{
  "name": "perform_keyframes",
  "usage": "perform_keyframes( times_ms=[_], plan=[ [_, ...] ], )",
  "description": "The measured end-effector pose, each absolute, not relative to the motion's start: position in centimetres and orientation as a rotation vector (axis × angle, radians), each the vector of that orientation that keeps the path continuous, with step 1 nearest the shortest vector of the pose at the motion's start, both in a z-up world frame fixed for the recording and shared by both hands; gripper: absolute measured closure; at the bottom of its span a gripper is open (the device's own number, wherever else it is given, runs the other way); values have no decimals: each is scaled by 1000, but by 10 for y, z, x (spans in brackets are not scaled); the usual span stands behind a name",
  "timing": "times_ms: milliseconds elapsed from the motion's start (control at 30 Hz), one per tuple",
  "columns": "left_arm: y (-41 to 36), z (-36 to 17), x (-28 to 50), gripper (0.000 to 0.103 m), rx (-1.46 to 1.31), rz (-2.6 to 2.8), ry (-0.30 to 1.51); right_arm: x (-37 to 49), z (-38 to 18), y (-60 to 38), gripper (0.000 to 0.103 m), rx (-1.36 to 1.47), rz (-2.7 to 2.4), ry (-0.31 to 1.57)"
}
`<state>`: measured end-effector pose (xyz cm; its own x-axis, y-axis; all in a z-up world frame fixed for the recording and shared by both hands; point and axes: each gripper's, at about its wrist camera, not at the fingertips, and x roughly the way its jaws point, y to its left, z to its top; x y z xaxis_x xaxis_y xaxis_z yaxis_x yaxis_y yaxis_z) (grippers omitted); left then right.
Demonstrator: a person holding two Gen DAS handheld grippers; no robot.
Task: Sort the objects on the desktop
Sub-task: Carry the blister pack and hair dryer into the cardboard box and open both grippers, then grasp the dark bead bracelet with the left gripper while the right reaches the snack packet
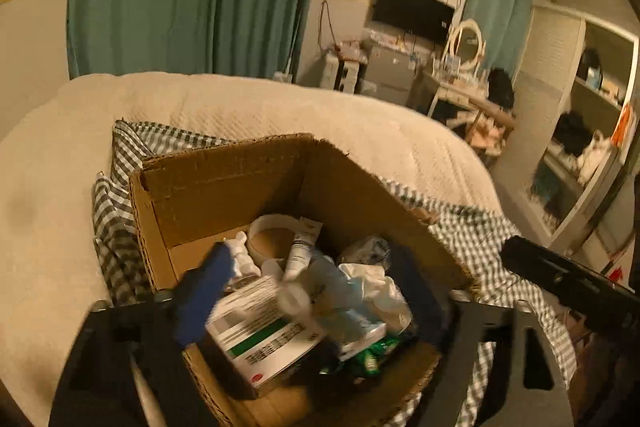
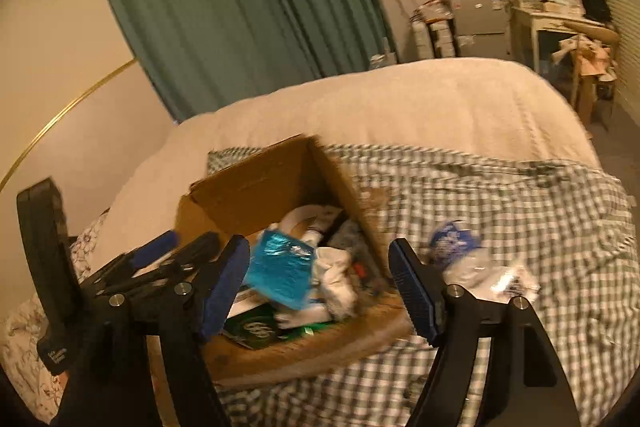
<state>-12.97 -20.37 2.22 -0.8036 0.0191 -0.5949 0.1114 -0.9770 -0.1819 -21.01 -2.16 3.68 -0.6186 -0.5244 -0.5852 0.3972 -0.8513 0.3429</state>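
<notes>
The open brown corrugated cardboard box [image 1: 224, 187] sits on a green-and-white checked cloth [image 1: 120, 155] spread over a cream quilted bed [image 1: 248, 103].

The left gripper [image 1: 308, 291] hangs over the box mouth with its jaws spread wide and nothing between them. Its 2 blue-padded fingers [image 1: 208, 291] frame the box's contents. Directly between the jaws lies a white carton with a green band and barcode [image 1: 260, 331]. Just beyond it, toward the far wall of the box, are a white roll of tape [image 1: 272, 227], a white squeeze tube with dark lettering [image 1: 302, 251] and a small white bottle [image 1: 242, 255]. Toward the right jaw lies crumpled white plastic [image 1: 372, 283], and near the box's front edge a green printed wrapper [image 1: 372, 355]. Motion blur softens much of this.

The right gripper [image 2: 320, 291] also has its jaws wide apart and grips nothing. In the gap, close to the left jaw, a bright blue foil packet [image 2: 280, 267] shows over the box contents; whether it rests on the heap or is clear of it, I cannot tell. Outside the right jaw, on the checked cloth beside the box, lies a clear plastic bag with a blue-and-white printed label [image 2: 456, 247], next to more crumpled clear plastic [image 2: 496, 279]. The black body of the left gripper shows beyond the left jaw.
</notes>
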Motion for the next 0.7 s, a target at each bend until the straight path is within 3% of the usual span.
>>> perform_keyframes(
  times_ms=[33, 267, 567, 700],
  plan=[
    [-201, 23, -123, 0, 939, -2922, 345, -208, 37, -12, 31, 958, -2447, -237],
    [-150, 22, -90, 0, 1073, -3032, 453, -166, 42, 58, 31, 973, -2614, -130],
    [-39, -52, -68, 0, 1494, -3060, 523, -116, 33, 137, 28, 1025, -2698, -179],
    [-12, -86, -76, 0, 1575, -2918, 363, -106, 22, 160, 28, 1061, -2708, -136]
  ],
)
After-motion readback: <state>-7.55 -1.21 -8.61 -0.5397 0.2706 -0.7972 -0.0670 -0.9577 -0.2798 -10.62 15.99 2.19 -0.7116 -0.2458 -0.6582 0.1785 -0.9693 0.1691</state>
